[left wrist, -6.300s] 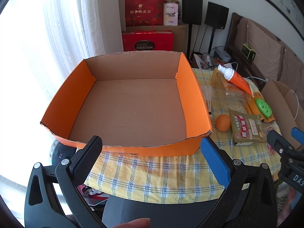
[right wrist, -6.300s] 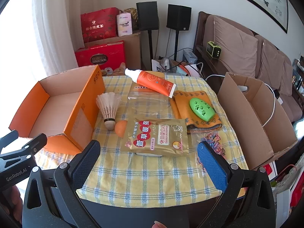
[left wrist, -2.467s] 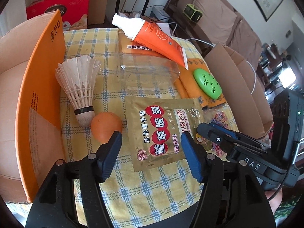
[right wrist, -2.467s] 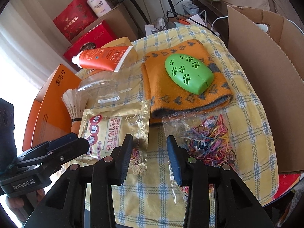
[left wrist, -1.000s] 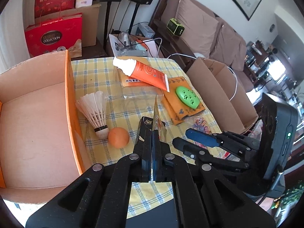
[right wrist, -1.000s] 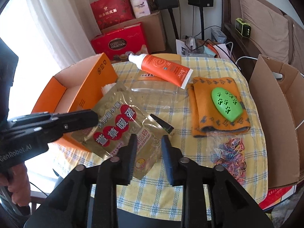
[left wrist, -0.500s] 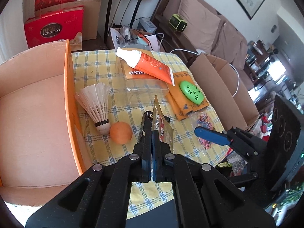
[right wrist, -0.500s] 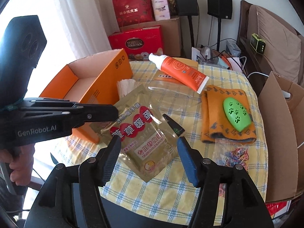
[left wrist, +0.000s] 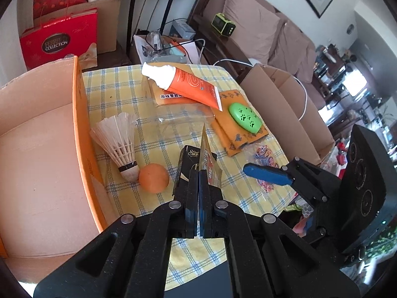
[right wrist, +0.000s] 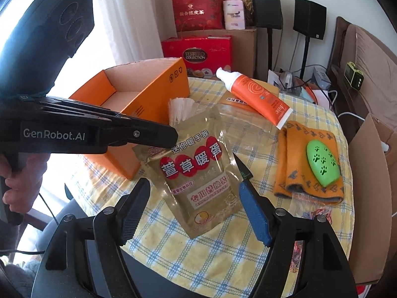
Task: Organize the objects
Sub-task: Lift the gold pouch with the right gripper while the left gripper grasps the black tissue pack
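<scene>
My left gripper (left wrist: 198, 173) is shut on the gold pouch (right wrist: 196, 171) with red Chinese characters and holds it by one corner above the table. The pouch shows edge-on in the left wrist view (left wrist: 207, 156). In the right wrist view the left gripper (right wrist: 171, 136) comes in from the left. My right gripper (right wrist: 193, 208) is open and empty, just below the hanging pouch; it also shows in the left wrist view (left wrist: 268, 175). The open orange cardboard box (left wrist: 79, 114) stands at the left, also in the right wrist view (right wrist: 158, 92).
On the yellow checked cloth lie a shuttlecock (left wrist: 119, 146), an orange ball (left wrist: 153, 178), an orange tube (left wrist: 188, 84), a clear bag (left wrist: 183, 121), a green paw-print case (left wrist: 244, 118) on an orange cloth, a small black packet (left wrist: 189, 157) and a bag of rubber bands (left wrist: 263, 156). A brown cardboard box (left wrist: 280, 106) stands at the right.
My left gripper has closed on the gold pouch and lifted it off the table. My right gripper has opened wider and drawn back under the pouch.
</scene>
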Tool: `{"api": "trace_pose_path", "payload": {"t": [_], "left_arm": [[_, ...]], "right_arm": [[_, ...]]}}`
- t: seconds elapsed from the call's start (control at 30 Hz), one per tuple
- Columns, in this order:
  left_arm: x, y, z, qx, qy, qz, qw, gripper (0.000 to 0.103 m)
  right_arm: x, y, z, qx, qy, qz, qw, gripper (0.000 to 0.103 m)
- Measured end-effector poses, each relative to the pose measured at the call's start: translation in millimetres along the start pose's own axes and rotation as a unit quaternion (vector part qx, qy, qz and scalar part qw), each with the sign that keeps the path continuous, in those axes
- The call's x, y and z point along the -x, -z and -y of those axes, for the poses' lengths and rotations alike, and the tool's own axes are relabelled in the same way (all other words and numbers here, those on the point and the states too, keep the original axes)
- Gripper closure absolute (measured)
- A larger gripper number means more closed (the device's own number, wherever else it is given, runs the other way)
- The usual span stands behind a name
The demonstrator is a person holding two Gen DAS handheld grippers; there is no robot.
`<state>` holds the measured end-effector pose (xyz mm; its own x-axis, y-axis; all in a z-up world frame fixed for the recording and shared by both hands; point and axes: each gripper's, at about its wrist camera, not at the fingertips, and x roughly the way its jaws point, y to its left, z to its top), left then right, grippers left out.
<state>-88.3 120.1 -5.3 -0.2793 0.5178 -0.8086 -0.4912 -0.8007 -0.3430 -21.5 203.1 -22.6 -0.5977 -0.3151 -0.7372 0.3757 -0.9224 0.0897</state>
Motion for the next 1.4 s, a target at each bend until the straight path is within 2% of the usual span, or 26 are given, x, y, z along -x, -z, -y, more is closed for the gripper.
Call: {"api": "trace_pose_path", "payload": {"t": [0.1,0.27,0.4,0.47,0.57,0.67,0.8,0.97,1.03,1.07,1.13,1.2,1.23,1.27,1.33,1.4], "left_arm": [[2,-1,8,-0.024,0.006,-0.004,0.9997,0.102],[2,-3,19,-0.056,0.004,-0.007,0.9984,0.102],[0,-5,22,-0.072,0.009,-0.012,0.9973,0.102],[0,-4,25,-0.085,0.010,-0.015,0.9963,0.102],[-1,-5,28,-0.095,0.011,-0.018,0.9953,0.102],[-2,-3,33,-0.102,0.024,-0.020,0.9943,0.102],[-7,-1,38,-0.109,0.023,-0.024,0.9935,0.102],[-9,0,33,-0.097,0.031,-0.023,0.9945,0.102],[-12,1,30,-0.091,0.034,-0.024,0.9950,0.102],[-12,1,29,-0.089,0.031,-0.023,0.9953,0.102],[-13,3,26,-0.080,0.038,-0.022,0.9958,0.102],[-13,5,21,-0.065,0.042,-0.019,0.9968,0.095],[-13,7,19,-0.055,0.043,-0.016,0.9974,0.083],[-14,10,16,-0.046,0.045,-0.012,0.9978,0.067],[-14,16,11,-0.034,0.049,-0.001,0.9982,0.061],[-17,21,8,-0.030,0.054,-0.004,0.9981,0.061]], "right_arm": [[-5,-5,10,0.017,-0.011,0.000,1.000,0.023],[-16,-9,22,0.041,-0.074,-0.014,0.996,0.018],[-21,-10,26,0.057,-0.095,-0.020,0.994,0.014],[-22,-10,27,0.068,-0.099,-0.019,0.993,0.013],[-26,-11,28,0.079,-0.110,-0.026,0.990,0.005],[-30,-10,24,0.094,-0.126,-0.032,0.987,0.005],[-35,-10,20,0.108,-0.095,-0.027,0.989,0.005],[-38,-6,23,0.089,-0.113,-0.021,0.989,0.013],[-39,-6,21,0.084,-0.128,-0.022,0.988,0.025],[-40,-6,19,0.081,-0.124,-0.021,0.989,0.031],[-40,-5,15,0.083,-0.112,-0.018,0.990,0.032],[-39,-4,15,0.075,-0.106,-0.016,0.991,0.043],[-38,-3,16,0.067,-0.108,-0.013,0.992,0.043],[-36,-3,17,0.057,-0.113,-0.010,0.992,0.043],[-35,-1,18,0.046,-0.112,-0.010,0.993,0.043],[-33,0,17,0.045,-0.101,-0.006,0.994,0.043]]}}
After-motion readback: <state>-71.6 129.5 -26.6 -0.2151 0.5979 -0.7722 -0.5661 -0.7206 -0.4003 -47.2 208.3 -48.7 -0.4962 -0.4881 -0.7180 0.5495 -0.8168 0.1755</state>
